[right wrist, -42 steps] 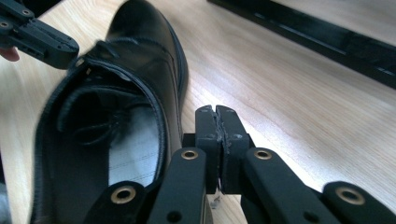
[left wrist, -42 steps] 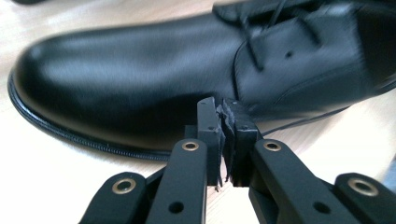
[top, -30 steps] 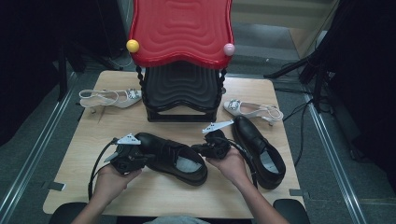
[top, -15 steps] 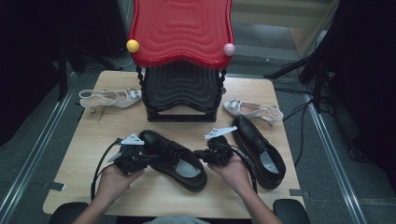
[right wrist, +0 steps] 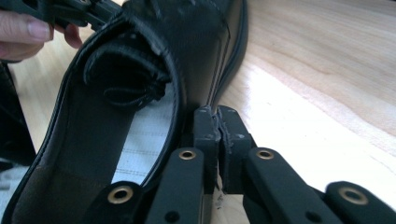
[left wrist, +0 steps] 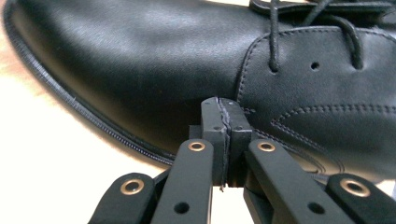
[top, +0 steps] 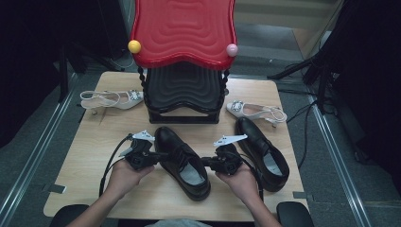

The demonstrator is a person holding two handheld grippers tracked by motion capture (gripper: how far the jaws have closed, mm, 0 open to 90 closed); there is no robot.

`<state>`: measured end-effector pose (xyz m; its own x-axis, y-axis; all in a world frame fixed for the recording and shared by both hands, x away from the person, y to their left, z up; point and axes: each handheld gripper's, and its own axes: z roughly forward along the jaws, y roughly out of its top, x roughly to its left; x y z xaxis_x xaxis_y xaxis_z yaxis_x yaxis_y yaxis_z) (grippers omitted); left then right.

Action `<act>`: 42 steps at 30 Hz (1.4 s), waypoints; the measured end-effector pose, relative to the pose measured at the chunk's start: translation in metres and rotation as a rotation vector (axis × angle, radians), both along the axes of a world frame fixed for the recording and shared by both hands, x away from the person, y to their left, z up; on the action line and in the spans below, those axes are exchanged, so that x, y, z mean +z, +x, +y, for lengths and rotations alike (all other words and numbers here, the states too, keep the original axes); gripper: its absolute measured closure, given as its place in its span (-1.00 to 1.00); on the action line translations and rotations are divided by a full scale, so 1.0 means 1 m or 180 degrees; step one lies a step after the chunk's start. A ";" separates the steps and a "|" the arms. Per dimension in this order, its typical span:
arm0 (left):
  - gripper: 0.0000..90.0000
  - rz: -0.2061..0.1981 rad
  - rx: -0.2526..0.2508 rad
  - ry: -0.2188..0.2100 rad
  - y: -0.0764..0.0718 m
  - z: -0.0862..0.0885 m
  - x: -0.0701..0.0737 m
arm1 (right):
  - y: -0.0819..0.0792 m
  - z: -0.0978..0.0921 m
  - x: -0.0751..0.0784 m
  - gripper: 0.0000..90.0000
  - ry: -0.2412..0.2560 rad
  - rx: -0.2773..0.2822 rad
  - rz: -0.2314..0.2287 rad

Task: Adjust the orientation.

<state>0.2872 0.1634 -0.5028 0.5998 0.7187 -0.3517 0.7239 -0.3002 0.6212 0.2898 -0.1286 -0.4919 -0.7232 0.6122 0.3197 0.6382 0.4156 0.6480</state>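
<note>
A black lace-up shoe (top: 182, 161) lies on the wooden table (top: 94, 156), toe away from the person and heel near the front edge. My left gripper (top: 162, 155) is shut, with its tips pressed against the shoe's left side (left wrist: 140, 60) just behind the toe. My right gripper (top: 206, 161) is shut too, its tips against the shoe's right side beside the heel opening (right wrist: 140, 93). Nothing is held between either pair of jaws. Across the shoe, the right gripper view shows the other hand (right wrist: 28, 32).
A second black shoe (top: 262, 151) lies just right of my right hand. Behind stands a shoe rack with a red top shelf (top: 184, 33) and a black lower shelf (top: 184, 92). One white sandal (top: 111, 99) lies at its left, another (top: 255, 111) at its right.
The middle shoe has turned between the two shut grippers, heel swinging toward the person, so it lies closer to parallel with the other shoe. Both grippers moved slightly nearer the front edge.
</note>
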 end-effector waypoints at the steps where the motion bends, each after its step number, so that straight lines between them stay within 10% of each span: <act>1: 1.00 0.0000 0.0000 0.0000 0.000 0.000 0.000 | 0.000 0.000 0.000 0.97 0.0000 0.0000 0.0000; 42: 1.00 -0.0050 -0.0089 -0.0120 0.048 -0.014 -0.001 | -0.002 0.000 0.003 0.88 -0.0006 -0.0225 0.0078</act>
<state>0.3353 0.1498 -0.5037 0.6251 0.6881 -0.3685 0.7056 -0.2963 0.6436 0.2873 -0.1287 -0.4893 -0.6701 0.6621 0.3355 0.6816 0.3701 0.6312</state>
